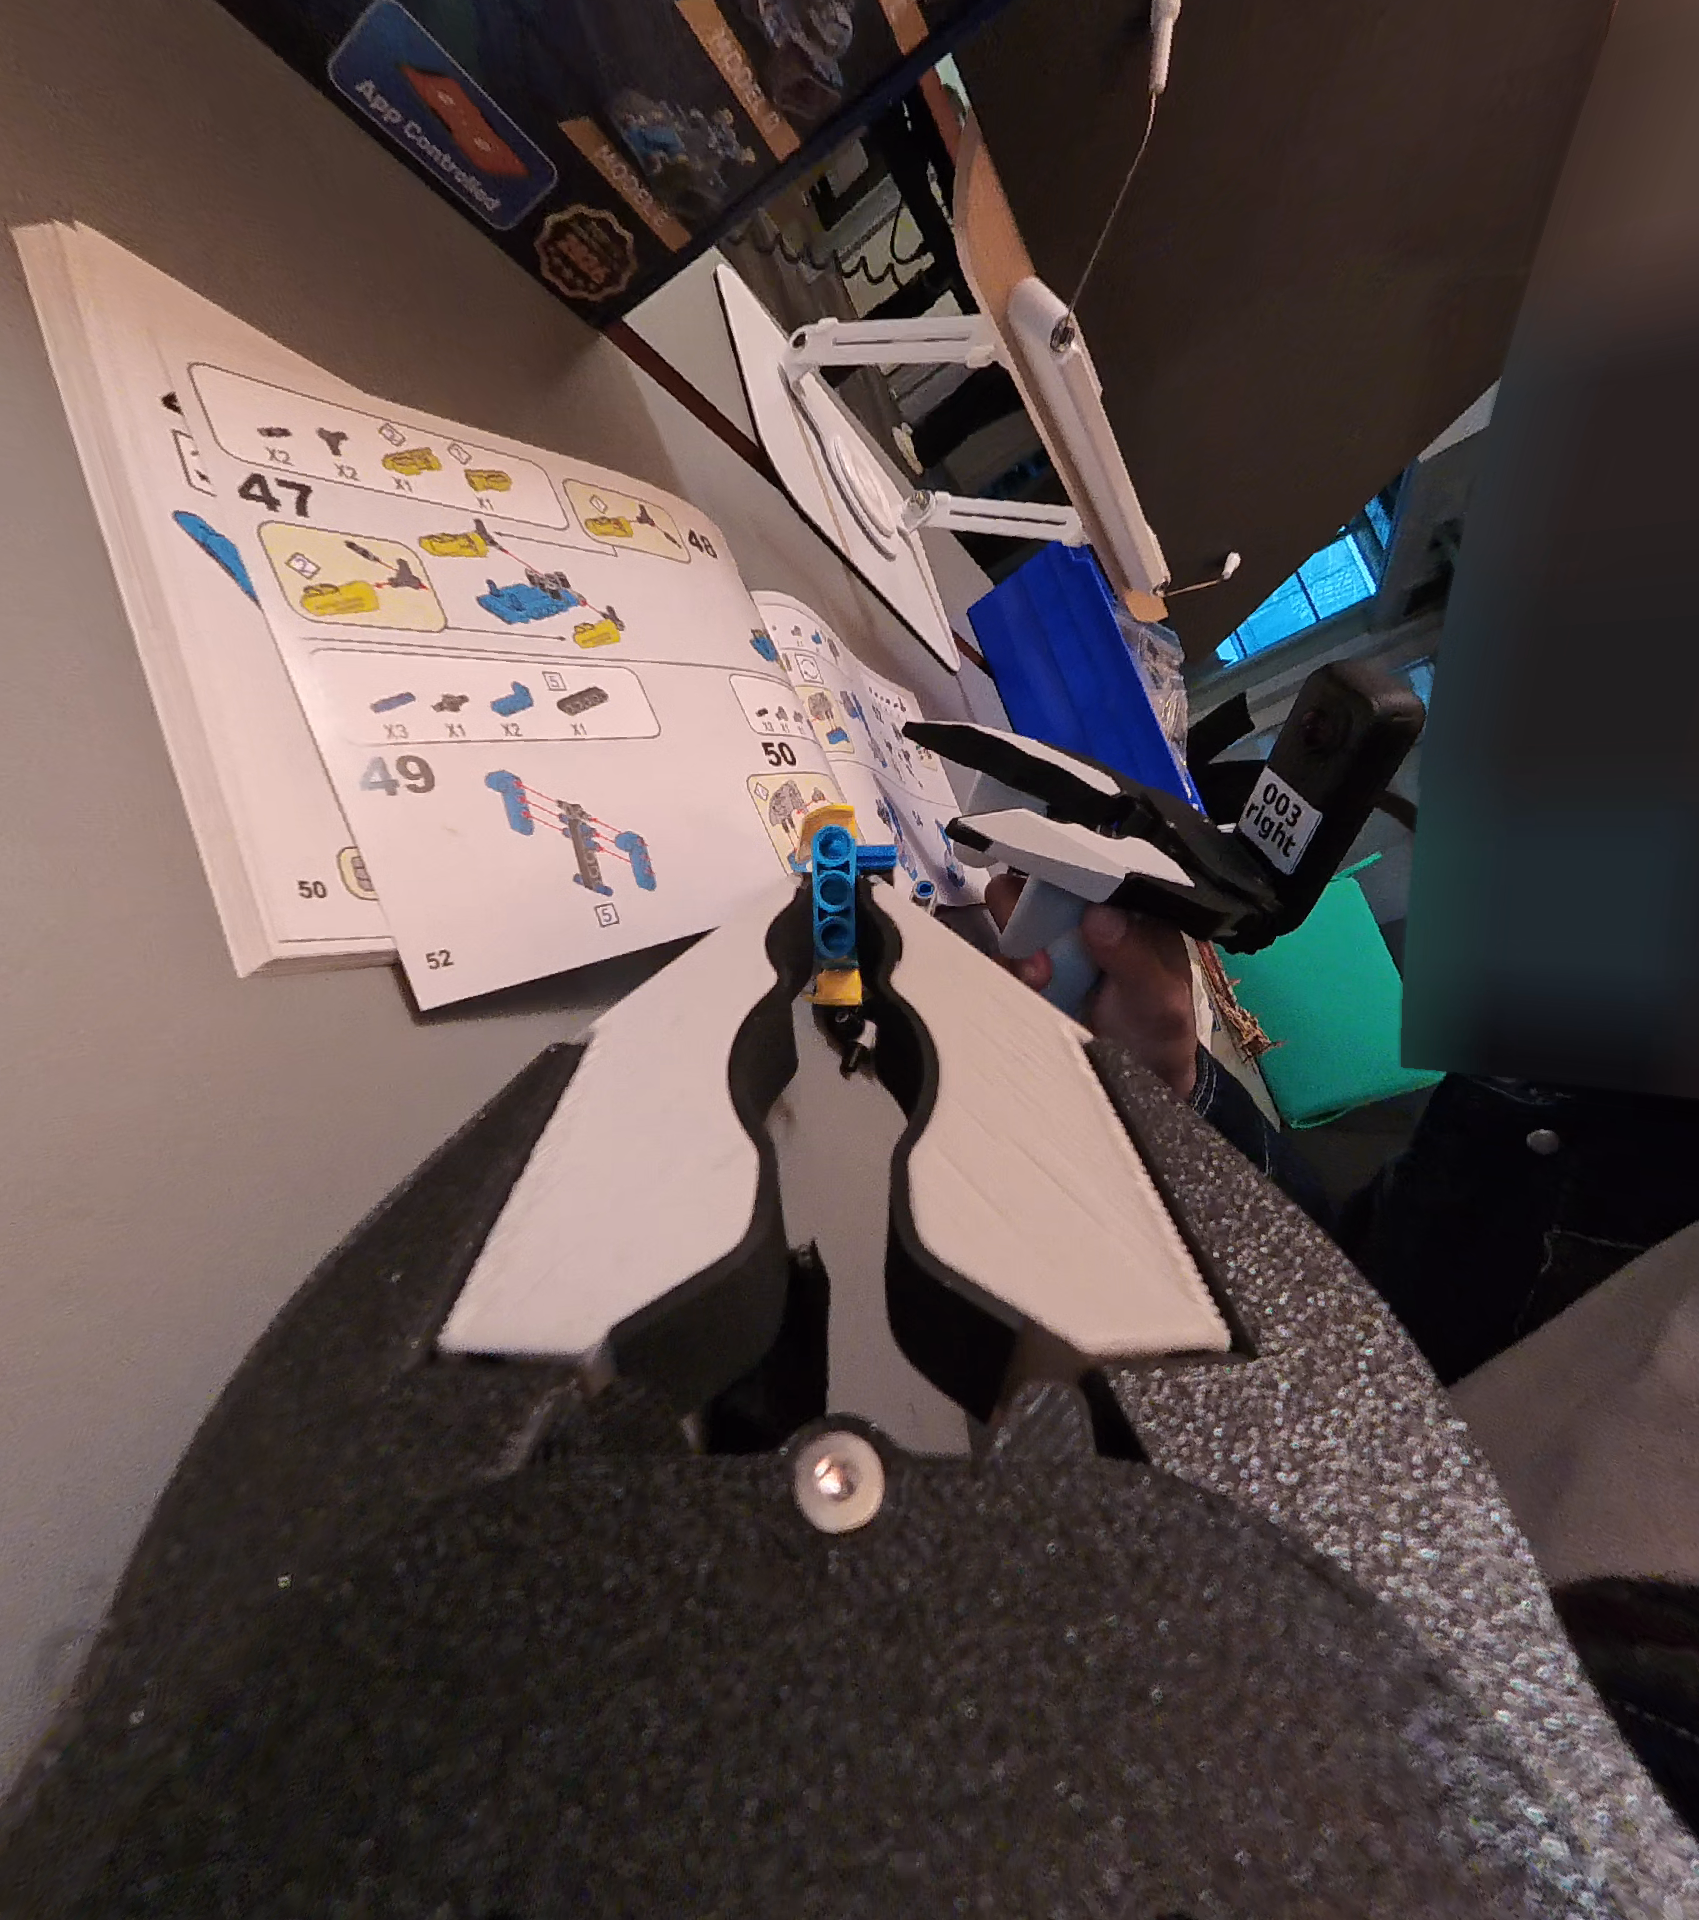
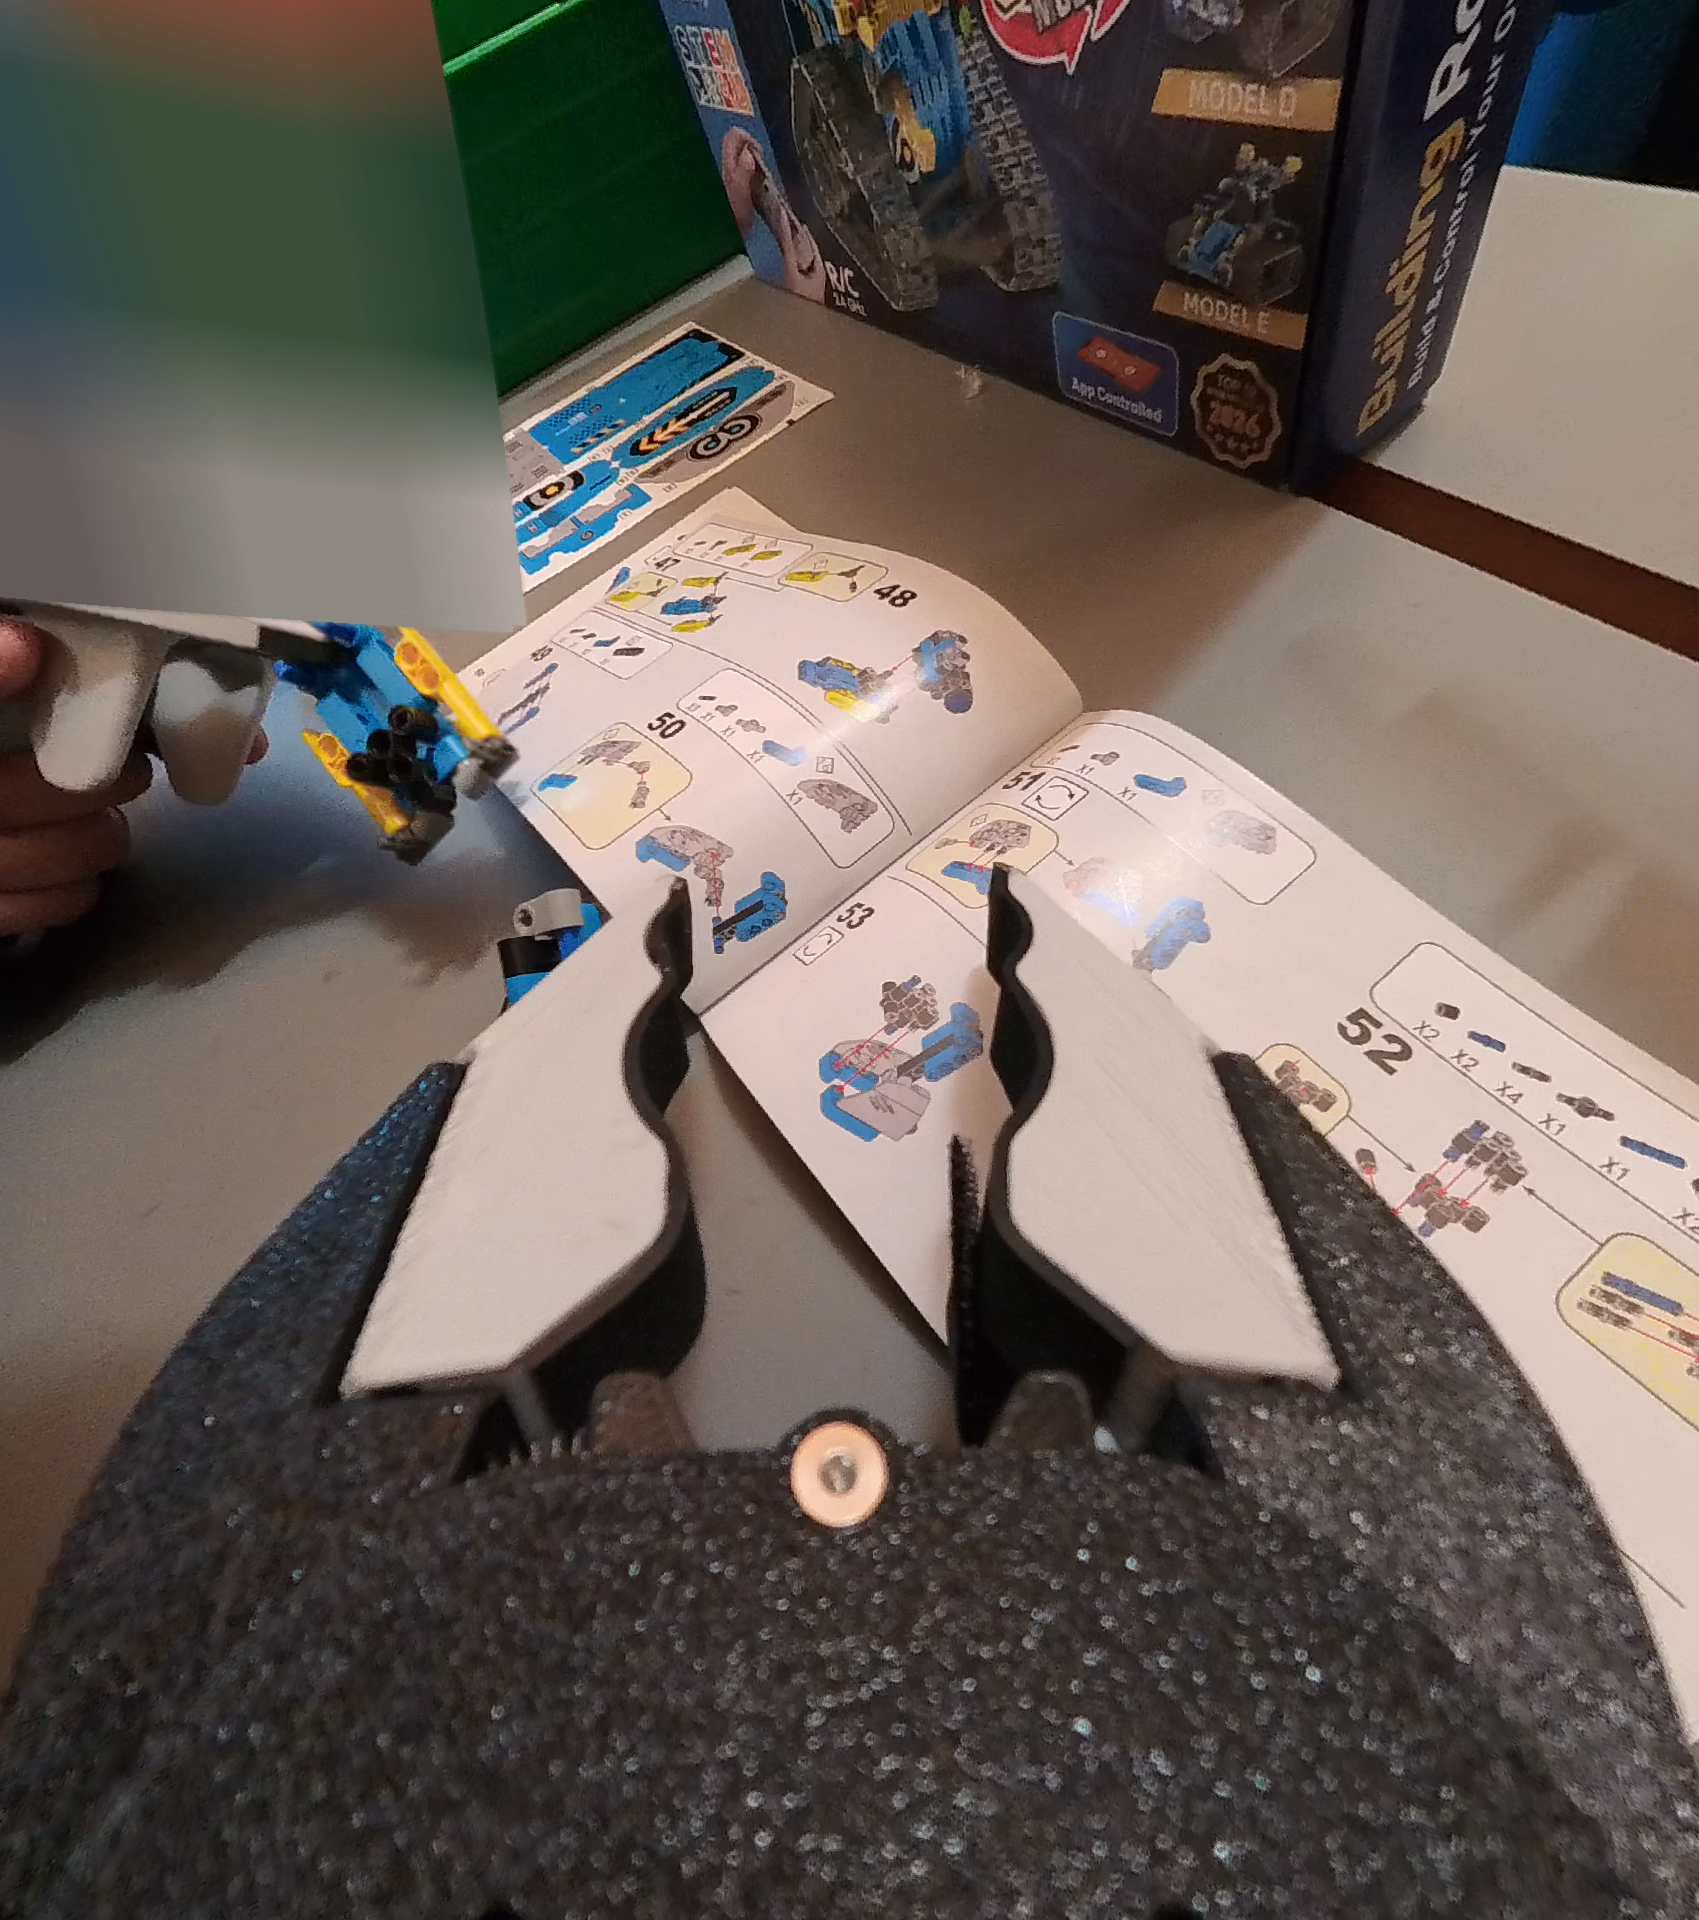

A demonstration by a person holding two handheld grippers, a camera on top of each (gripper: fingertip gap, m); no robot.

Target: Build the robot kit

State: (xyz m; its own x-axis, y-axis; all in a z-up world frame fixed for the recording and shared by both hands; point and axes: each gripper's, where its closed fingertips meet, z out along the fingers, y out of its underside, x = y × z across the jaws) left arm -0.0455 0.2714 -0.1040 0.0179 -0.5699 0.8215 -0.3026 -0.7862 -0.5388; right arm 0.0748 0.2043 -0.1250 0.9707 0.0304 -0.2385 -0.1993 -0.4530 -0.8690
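where the left wrist view looks along its fingers, the left tool (image 1: 837, 914) pinches a blue-and-yellow brick assembly (image 1: 837, 899) above the instruction booklet (image 1: 512, 665). in the right wrist view, the right tool (image 2: 837, 888) gapes empty over the booklet's pages on the bench (image 2: 1240, 644); a loose blue piece (image 2: 544, 940) lies beside it.

Open instruction booklet (image 2: 928, 727) on the counter (image 2: 1240, 644) carried printed step numerals, page numerals and part counts. Dark blue product box (image 2: 1032, 208) behind it bore lettering, model captions and a round seal. Sticker sheet (image 2: 637, 436) showed tiny markings. A white printed label (image 1: 1276, 826) sat on the right gripper (image 1: 933, 781).
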